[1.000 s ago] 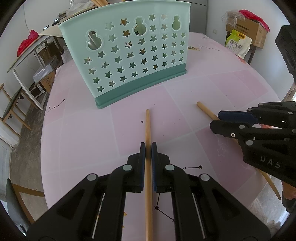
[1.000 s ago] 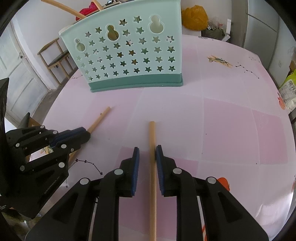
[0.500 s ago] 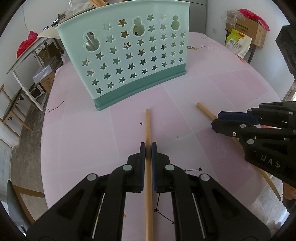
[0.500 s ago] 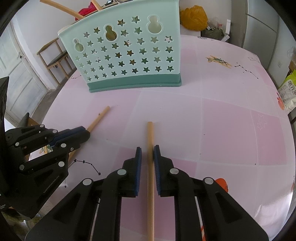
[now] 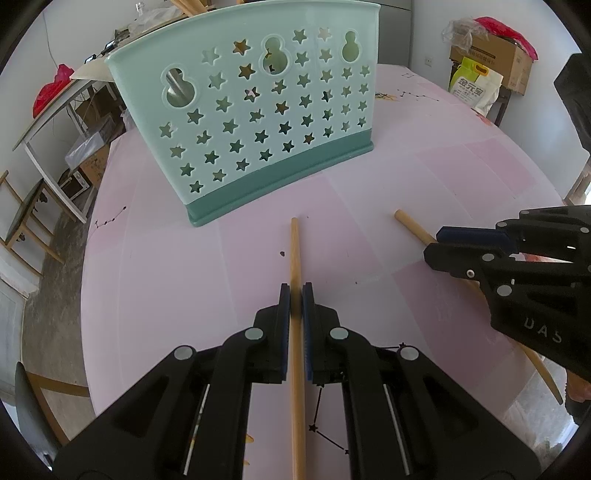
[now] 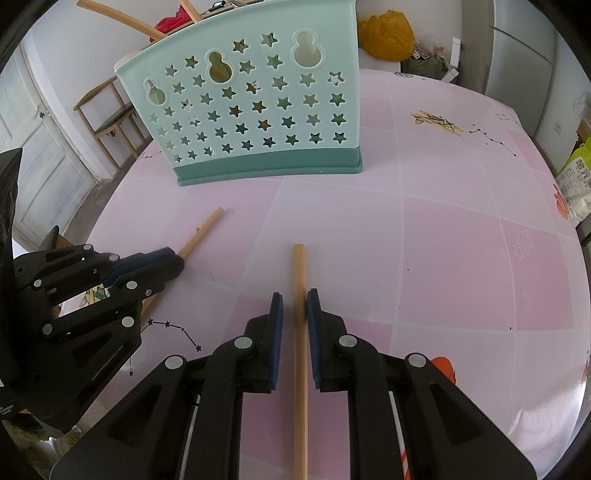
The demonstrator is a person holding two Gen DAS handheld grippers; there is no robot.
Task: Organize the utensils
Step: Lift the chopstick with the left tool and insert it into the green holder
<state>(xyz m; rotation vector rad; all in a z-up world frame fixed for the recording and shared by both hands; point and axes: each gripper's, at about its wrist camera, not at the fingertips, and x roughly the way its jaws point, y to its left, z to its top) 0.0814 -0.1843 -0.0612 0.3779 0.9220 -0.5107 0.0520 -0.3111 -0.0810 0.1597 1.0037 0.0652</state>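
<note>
A mint-green utensil holder (image 5: 258, 122) (image 6: 251, 110) with star cutouts stands upright at the back of the pink table (image 5: 424, 166); wooden handles (image 6: 122, 16) poke out of its top. Two wooden utensil handles lie on the table, pointing toward the holder. My left gripper (image 5: 295, 291) (image 6: 173, 258) is shut on the thin handle (image 5: 294, 251) (image 6: 207, 229). My right gripper (image 6: 294, 299) (image 5: 439, 240) is shut on the thicker handle (image 6: 298, 266) (image 5: 410, 225). Both handles run back under the grippers, so their far ends are hidden.
The table's rounded edge curves along the left (image 5: 88, 280). Beyond it stand a wooden chair (image 6: 110, 110), a white door (image 6: 37, 147) and a side table (image 5: 55, 110). A cardboard box (image 5: 491, 62) and a yellow bag (image 6: 384, 37) sit behind the table.
The right gripper's jaws have narrowed onto the thicker handle. The left gripper keeps its grip, and neither hand has moved.
</note>
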